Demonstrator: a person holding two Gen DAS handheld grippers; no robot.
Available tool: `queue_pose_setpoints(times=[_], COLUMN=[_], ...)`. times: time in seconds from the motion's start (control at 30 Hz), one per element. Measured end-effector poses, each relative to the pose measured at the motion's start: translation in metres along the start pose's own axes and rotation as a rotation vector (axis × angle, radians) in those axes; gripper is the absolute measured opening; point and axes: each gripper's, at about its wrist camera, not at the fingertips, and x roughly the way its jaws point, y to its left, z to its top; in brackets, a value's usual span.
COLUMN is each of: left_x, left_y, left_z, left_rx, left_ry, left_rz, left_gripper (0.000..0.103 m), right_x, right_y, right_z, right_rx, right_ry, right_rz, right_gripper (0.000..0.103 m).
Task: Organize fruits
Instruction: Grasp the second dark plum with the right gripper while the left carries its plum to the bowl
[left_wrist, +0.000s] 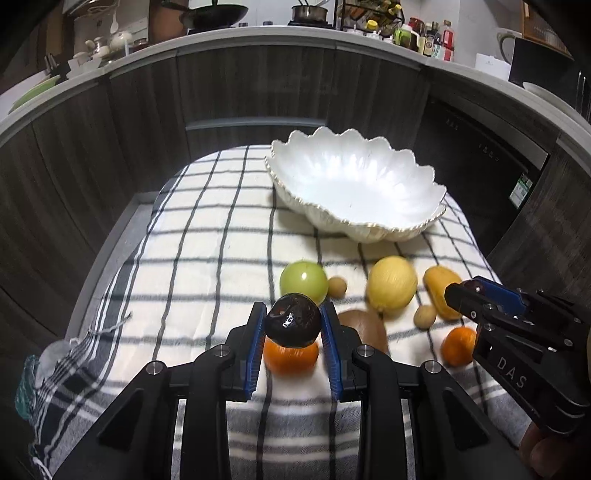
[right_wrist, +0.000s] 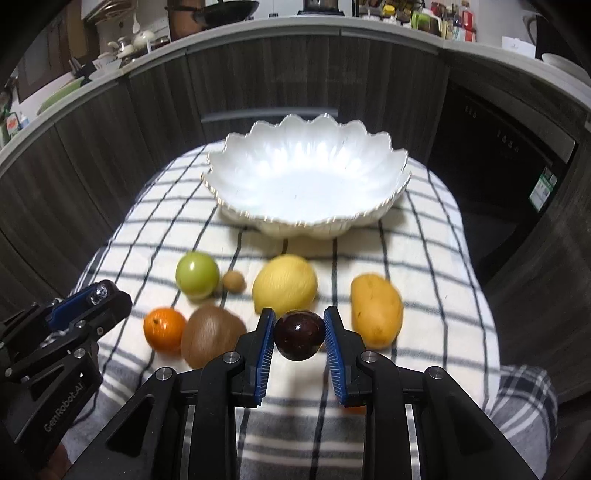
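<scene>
My left gripper (left_wrist: 293, 323) is shut on a dark glossy plum (left_wrist: 293, 325), held above an orange (left_wrist: 290, 358). My right gripper (right_wrist: 299, 334) is shut on a second dark plum (right_wrist: 299, 335). A white scalloped bowl (left_wrist: 436, 192) stands empty at the back of the checked cloth; it also shows in the right wrist view (right_wrist: 399, 184). On the cloth lie a green apple (right_wrist: 197, 274), a lemon (right_wrist: 285, 285), a mango (right_wrist: 376, 310), a kiwi (right_wrist: 210, 336), an orange (right_wrist: 164, 328) and a small brown fruit (right_wrist: 234, 281).
The checked cloth (left_wrist: 207, 236) covers a small table with dark cabinet fronts (left_wrist: 258, 85) around it. A second small brown fruit (left_wrist: 424, 316) and another orange (left_wrist: 458, 345) lie near the right gripper body (left_wrist: 524, 343). The left gripper body (right_wrist: 62, 339) shows at the left.
</scene>
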Motion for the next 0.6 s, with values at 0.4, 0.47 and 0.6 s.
queue_pose_setpoints(times=[0.4,0.47,0.6], left_x=[0.025,0.031,0.042], left_y=[-0.008,-0.010,-0.014], left_z=[0.049,0.058,0.075], left_rx=[0.019,0.025,0.030], left_ry=[-0.035,-0.040,-0.049], left_rz=[-0.029,-0.034,-0.046], left_gripper=[0.029,0.029,0.029], right_x=[0.008,0.012,0.017], right_y=[-0.015,-0.018,-0.026], right_z=[0.047,0.056,0.071], right_rx=[0.012,0.013,0.019], right_ry=[-0.078,-0.089,-0.112], right_rz=[-0.009,-0.015,-0.027], right_gripper=[0.028,0.028,0.028])
